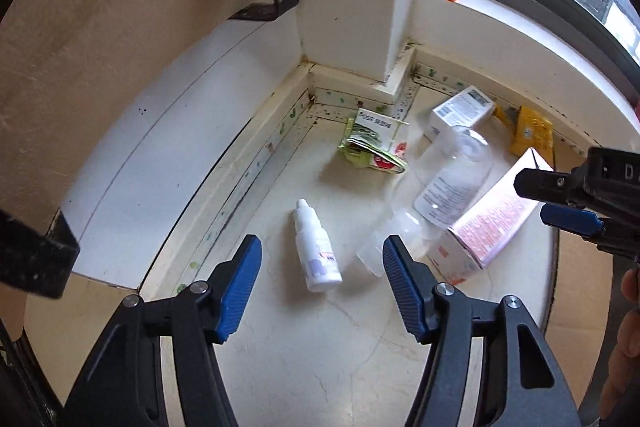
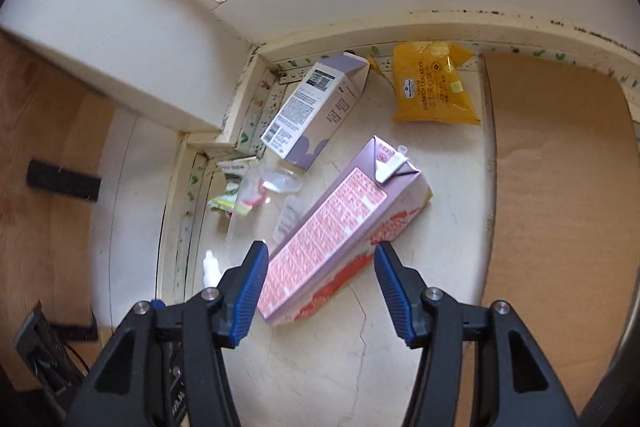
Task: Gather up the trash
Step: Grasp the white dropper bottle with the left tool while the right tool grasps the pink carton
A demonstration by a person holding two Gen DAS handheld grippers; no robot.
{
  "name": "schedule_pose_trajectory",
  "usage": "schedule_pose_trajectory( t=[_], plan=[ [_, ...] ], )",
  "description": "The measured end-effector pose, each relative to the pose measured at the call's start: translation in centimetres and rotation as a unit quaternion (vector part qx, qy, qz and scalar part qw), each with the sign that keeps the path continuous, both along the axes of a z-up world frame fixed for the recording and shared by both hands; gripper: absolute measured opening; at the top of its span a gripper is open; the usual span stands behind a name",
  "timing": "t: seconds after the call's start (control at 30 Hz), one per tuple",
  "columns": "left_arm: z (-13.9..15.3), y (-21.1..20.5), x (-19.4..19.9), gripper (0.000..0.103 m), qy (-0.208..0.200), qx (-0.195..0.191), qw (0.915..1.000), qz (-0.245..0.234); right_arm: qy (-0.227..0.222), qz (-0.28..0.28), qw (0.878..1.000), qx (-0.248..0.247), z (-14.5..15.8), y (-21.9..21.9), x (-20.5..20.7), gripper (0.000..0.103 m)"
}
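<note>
1. While both grippers point steeply down at the pale floor (image 1: pixel 320 347) in a corner under a window, the trash lies spread between them and the wall.
2. The left gripper (image 1: pixel 322 259) has its blue jaws apart, and nothing is pressed between them.
3. A small white bottle (image 1: pixel 318 247) lies on its side on the floor, seen between these jaws but below them, not touched.
4. A clear plastic bottle (image 1: pixel 440 195) lies just to the right of it, with its near end beside the right finger.
5. The right gripper (image 2: pixel 320 267) is also open, its jaws standing on both sides of a pink carton (image 2: pixel 340 235) without pressing it.
6. This carton lies flat, its folded top pointing away from the gripper.
7. In the left view, the right gripper (image 1: pixel 560 199) comes in from the right edge, over the carton (image 1: pixel 492 219), and part of a hand (image 1: pixel 628 339) shows below it.
8. A purple-white box (image 2: pixel 316 107) lies near the wall, and a yellow cracker bag (image 2: pixel 434 87) is beside it.
9. A green wrapper (image 1: pixel 372 143) lies crumpled in the corner.
10. Brown cardboard (image 2: pixel 560 207) covers the floor on the right.
</note>
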State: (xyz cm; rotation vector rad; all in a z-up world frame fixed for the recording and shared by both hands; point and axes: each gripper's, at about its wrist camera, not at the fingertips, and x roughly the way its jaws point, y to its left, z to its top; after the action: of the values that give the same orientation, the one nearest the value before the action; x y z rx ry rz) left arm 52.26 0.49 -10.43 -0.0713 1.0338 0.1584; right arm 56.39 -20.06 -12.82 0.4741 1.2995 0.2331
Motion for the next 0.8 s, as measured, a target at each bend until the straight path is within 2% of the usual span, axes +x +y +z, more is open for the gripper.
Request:
schedule_pose_trajectory(
  t=[0.07,0.17,0.23,0.4,0.5,0.6,0.7,0.8],
  plan=[
    [-0.7,0.5,0.6,0.061,0.006,-0.001,1.0,0.007,0.011,-0.008,1.0,-0.002,-0.7,0.5,0.7,0.057],
    [-1.4,1.2,1.0,0.059,0.012,-0.002,0.9998,0.015,0.019,-0.008,0.999,-0.036,-1.6,1.6,1.4,0.058],
    [-1.8,0.9,1.3,0.058,0.013,0.008,0.9999,0.006,0.017,-0.009,0.999,-0.048,-1.9,1.9,1.5,0.064],
    [-3.1,0.6,2.1,0.055,0.02,0.011,0.9997,0.004,0.007,0.008,0.997,-0.071,-1.9,2.4,1.7,0.065],
    [-3.9,0.5,2.6,0.039,0.029,0.009,0.9995,0.004,0.01,0.02,0.995,-0.094,-1.7,2.2,1.5,0.065],
    [-4.7,0.9,2.9,0.029,0.037,0.001,0.9993,0.01,0.011,0.037,0.993,-0.112,-1.5,2.3,1.4,0.065],
    [-5.4,1.4,3.3,0.023,0.044,-0.012,0.9988,0.017,0.015,0.05,0.992,-0.116,-2.1,2.6,1.6,0.065],
    [-5.8,1.9,3.5,0.023,0.039,-0.02,0.9988,0.021,0.027,0.055,0.99,-0.126,-3.1,3.2,1.9,0.065]
  ],
)
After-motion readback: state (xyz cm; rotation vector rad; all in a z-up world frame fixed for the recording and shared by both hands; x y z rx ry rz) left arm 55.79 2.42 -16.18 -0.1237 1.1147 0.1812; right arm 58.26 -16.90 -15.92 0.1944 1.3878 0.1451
